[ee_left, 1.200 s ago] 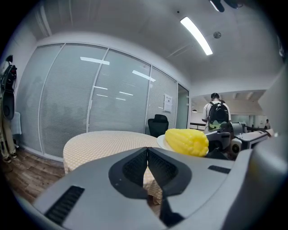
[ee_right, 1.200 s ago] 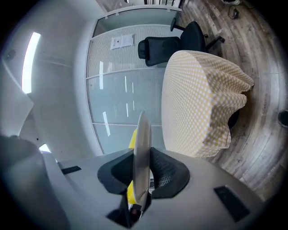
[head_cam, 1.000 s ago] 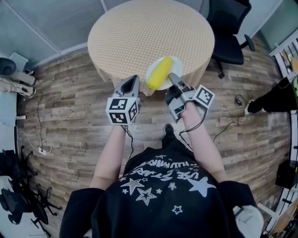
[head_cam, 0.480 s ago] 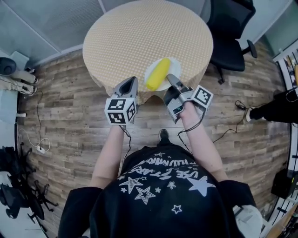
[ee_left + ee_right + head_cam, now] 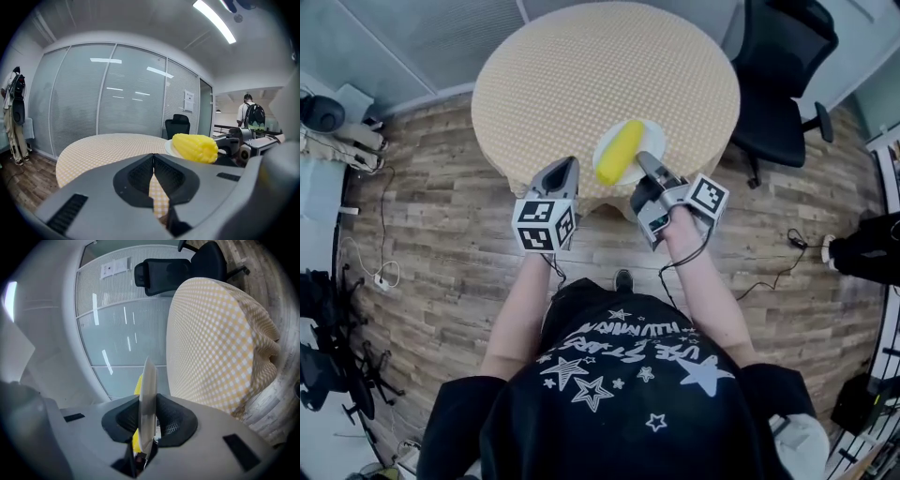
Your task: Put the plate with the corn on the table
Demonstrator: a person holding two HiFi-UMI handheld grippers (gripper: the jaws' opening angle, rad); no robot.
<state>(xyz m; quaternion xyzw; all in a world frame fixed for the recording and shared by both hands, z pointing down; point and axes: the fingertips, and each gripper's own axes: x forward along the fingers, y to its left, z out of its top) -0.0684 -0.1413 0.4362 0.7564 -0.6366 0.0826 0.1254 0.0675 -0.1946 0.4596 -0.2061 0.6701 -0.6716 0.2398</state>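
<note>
A white plate (image 5: 650, 137) carrying a yellow corn cob (image 5: 620, 150) hovers over the near edge of the round table (image 5: 581, 66) with the yellow checked cloth. My right gripper (image 5: 643, 161) is shut on the plate's near rim; in the right gripper view the plate (image 5: 148, 394) stands edge-on between the jaws, with the corn cob (image 5: 138, 385) peeking from behind. My left gripper (image 5: 563, 169) is shut and holds nothing, just left of the plate at the table's edge. The left gripper view shows the corn cob (image 5: 195, 147) beside its closed jaws.
A black office chair (image 5: 783, 70) stands right of the table. The floor is wood plank, with cables (image 5: 370, 262) and dark gear at the left. Glass partition walls (image 5: 112, 93) stand behind the table. A person with a backpack (image 5: 247, 112) is far off.
The grippers, plate and corn have held almost the same spot over the table's near edge. The head view has drifted slightly, shifting the room around them.
</note>
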